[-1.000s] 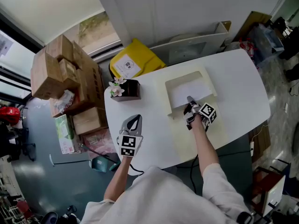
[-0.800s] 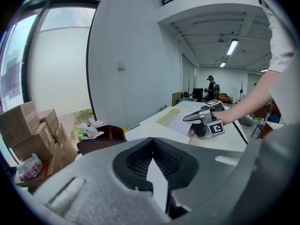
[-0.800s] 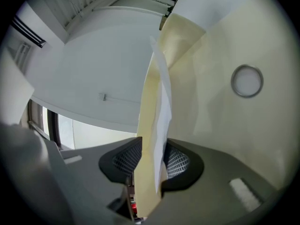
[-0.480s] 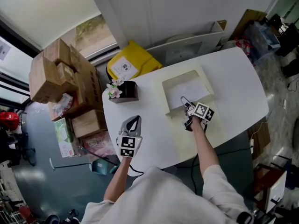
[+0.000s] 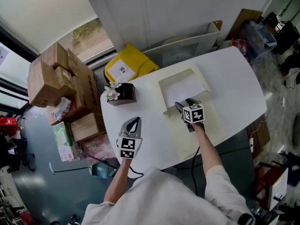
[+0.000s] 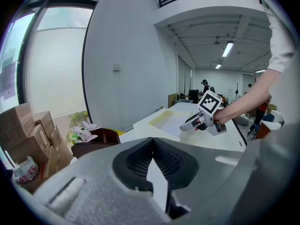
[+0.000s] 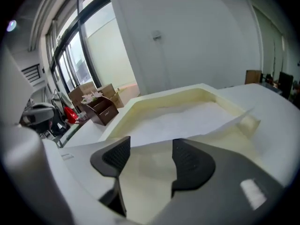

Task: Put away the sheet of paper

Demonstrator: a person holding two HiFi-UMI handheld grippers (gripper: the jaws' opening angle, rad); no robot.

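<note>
Right claw [image 7: 150, 158] opening wide, nothing between its jaws, just short of the sheet of paper [image 7: 187, 118]. Sheet lies in the cream tray [image 7: 154, 100], near edge seemingly over the front lip. Risk: a careless pull-back snags that edge and drags the sheet out. Left claw [image 6: 152, 172] closed, empty, well apart

sheet of paper [image 5: 182, 86]: in tray [image 5: 177, 74] | tray: mid-desk [image 5: 234, 83] | flower box [image 5: 122, 94]: on desk, left of tray, apart | cardboard boxes [image 5: 54, 74]: on floor, left of desk | bag [image 5: 124, 67]: behind flower box, off desk
</note>
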